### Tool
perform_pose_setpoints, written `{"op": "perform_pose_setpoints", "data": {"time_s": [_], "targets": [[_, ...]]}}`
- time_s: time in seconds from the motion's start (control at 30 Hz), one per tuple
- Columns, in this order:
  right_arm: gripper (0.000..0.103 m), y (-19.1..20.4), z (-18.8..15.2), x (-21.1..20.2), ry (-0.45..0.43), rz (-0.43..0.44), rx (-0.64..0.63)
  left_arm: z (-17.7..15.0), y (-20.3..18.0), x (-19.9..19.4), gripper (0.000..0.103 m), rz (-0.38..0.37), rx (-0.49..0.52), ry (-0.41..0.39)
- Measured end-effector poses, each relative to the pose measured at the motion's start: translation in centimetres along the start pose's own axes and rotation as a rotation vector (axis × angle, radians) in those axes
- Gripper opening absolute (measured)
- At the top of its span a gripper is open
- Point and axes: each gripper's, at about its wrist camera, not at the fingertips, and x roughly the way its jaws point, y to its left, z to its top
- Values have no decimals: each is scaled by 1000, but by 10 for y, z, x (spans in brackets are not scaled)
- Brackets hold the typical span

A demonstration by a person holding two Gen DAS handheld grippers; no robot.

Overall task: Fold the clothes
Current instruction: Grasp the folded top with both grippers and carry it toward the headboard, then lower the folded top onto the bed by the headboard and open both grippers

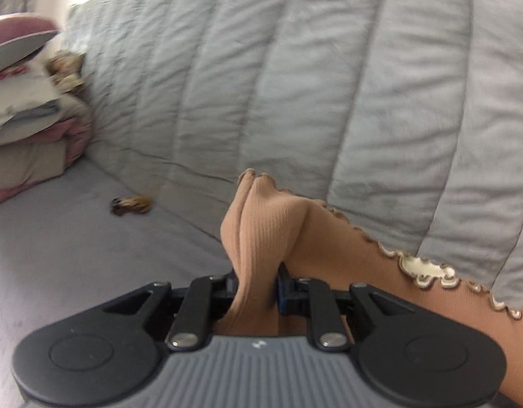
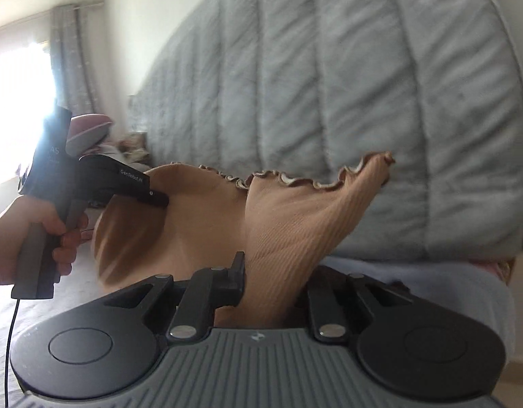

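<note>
A tan ribbed garment (image 1: 261, 224) with a frilled cream-edged hem is held up off the bed between both grippers. My left gripper (image 1: 256, 287) is shut on a bunched fold of it. My right gripper (image 2: 271, 282) is shut on another part of the same garment (image 2: 295, 214), which fans upward, its frilled edge on top. In the right wrist view the left gripper (image 2: 156, 199) shows at the left, held by a hand, pinching the cloth's far end. The cloth hangs stretched between the two.
A grey quilted headboard (image 1: 295, 85) fills the background. A stack of folded clothes and pillows (image 1: 27, 129) sits at the left on the grey bedsheet (image 1: 74, 255). A small brown hair clip or scrunchie (image 1: 132, 204) lies on the sheet. A bright window with curtains (image 2: 20, 102) is at the left.
</note>
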Motion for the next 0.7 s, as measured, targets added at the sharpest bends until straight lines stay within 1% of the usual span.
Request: {"op": "perform_pose_setpoints", "data": {"time_s": [0.1, 0.13, 0.2, 0.23, 0.3, 0.33, 0.37, 0.47, 0.53, 0.57, 0.63, 0.7], "targets": [[19, -17, -16, 8, 28, -33, 15, -8, -19, 28, 23, 26, 103, 36], [21, -22, -21, 9, 44, -40, 17, -10, -21, 33, 27, 41, 138, 43], [24, -27, -28, 9, 62, -55, 7, -14, -26, 43, 30, 72, 208, 58], [26, -31, -31, 9, 66, -64, -1, -16, -28, 48, 34, 88, 240, 63], [28, -37, -36, 6, 67, -105, -25, -15, -23, 49, 41, 146, 265, 48], [31, -40, -37, 2, 62, -133, -36, -13, -19, 48, 44, 177, 270, 40], [35, -42, -38, -4, 56, -146, -37, -12, -13, 46, 44, 213, 262, 29], [35, -50, -37, -11, 38, -198, -35, -8, 4, 33, 43, 319, 250, -28], [35, -50, -37, -19, 27, -202, -44, -5, 18, 19, 42, 354, 204, -63], [35, -49, -36, -24, 21, -198, -46, -4, 25, 11, 42, 344, 166, -78], [35, -45, -33, -23, 7, -179, -60, -7, 35, -6, 42, 289, 99, -98], [35, -36, -32, -23, -7, -157, -86, -18, 39, -11, 42, 242, 69, -79]]}}
